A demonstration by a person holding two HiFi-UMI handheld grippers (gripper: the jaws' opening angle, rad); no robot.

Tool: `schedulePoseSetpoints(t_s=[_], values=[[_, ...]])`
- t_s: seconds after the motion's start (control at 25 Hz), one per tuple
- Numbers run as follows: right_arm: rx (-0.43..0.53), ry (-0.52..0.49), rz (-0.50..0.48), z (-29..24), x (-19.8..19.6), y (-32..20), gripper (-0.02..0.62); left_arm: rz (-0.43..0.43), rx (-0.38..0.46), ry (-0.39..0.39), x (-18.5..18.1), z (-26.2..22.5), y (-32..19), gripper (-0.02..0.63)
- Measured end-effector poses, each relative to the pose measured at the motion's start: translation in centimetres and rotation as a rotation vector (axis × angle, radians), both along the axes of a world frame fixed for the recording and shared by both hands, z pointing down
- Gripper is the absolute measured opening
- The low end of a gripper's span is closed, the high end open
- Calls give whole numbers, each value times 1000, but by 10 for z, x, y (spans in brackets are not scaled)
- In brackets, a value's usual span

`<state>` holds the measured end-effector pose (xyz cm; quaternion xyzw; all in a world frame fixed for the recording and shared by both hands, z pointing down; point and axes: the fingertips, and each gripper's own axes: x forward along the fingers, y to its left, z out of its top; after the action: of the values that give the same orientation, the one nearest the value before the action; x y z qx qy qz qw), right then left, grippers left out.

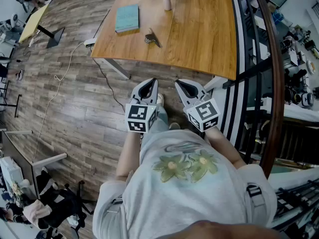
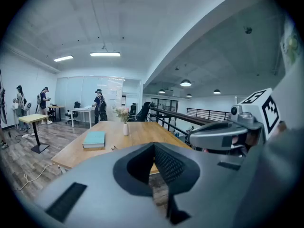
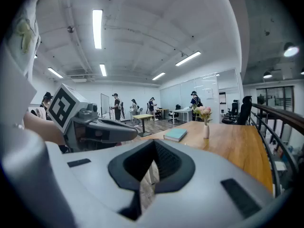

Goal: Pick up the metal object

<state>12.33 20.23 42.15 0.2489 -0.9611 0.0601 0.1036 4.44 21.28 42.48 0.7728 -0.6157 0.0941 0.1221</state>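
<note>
The metal object (image 1: 152,38) is small and dark grey and lies on the wooden table (image 1: 199,34), right of a teal book (image 1: 127,18) and in front of a small vase of flowers (image 1: 167,1). In the left gripper view it is a tiny sliver (image 2: 114,148) beside the book (image 2: 94,138). My left gripper (image 1: 151,82) and right gripper (image 1: 180,83) hang side by side over the floor, short of the table's near edge. Both are shut and hold nothing. Their tips meet in the left gripper view (image 2: 154,146) and the right gripper view (image 3: 154,144).
A black railing with a wooden handrail (image 1: 271,83) runs along the right. A white cable (image 1: 60,78) trails over the wood floor from a power strip (image 1: 89,42) by the table's left corner. Other desks and several people stand far off.
</note>
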Motion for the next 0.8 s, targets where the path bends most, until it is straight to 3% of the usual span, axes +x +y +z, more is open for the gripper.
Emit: schedulePoseSetpoints(t_s=[0.52,0.8], values=[[-20,3,59,12,-11,-45,8,-18,-33,6,-23,16,-35,15],[-29,17,74,16,-31,-83,8,-22,-50,57,-46,20,-74,15]])
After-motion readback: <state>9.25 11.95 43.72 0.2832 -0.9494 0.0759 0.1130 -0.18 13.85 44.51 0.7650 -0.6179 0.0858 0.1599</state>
